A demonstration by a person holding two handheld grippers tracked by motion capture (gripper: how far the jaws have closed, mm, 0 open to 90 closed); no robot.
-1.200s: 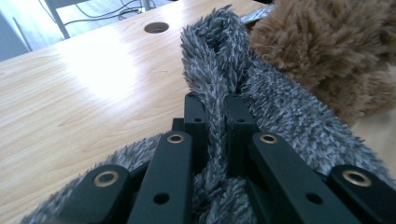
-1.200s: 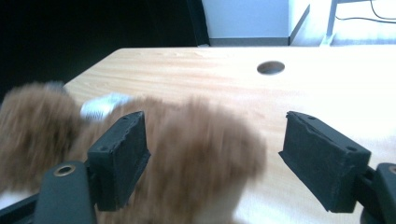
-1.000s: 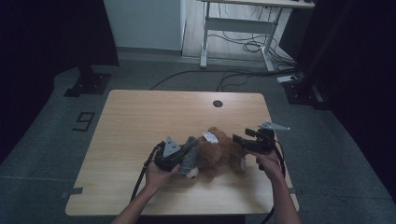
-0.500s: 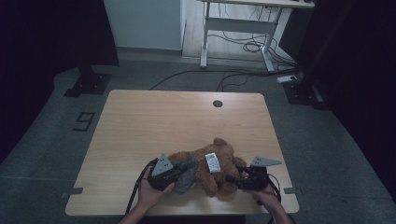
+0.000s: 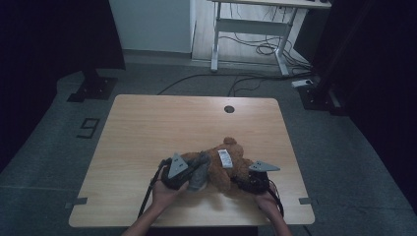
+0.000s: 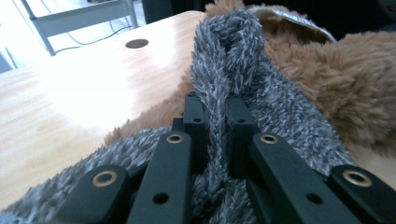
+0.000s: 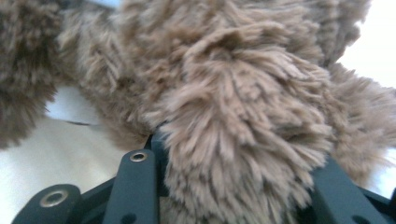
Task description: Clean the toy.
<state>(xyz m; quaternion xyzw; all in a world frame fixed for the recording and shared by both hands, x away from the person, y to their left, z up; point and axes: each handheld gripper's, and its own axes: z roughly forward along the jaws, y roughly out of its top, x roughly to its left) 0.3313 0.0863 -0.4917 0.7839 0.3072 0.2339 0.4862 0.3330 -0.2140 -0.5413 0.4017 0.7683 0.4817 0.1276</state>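
Left gripper (image 6: pixel 215 116) pinches the grey fabric (image 6: pixel 224 60); right gripper (image 7: pixel 233 154), closing, seemingly clasps the teddy bear (image 7: pixel 224 93).

Right gripper (image 5: pixel 244 181) drops toward near counter edge, jaws just closing on brown plush bear (image 5: pixel 231 164); bear dragged nearer.

Brown plush toy (image 7: pixel 243 116) hides right jaws (blurred close up).
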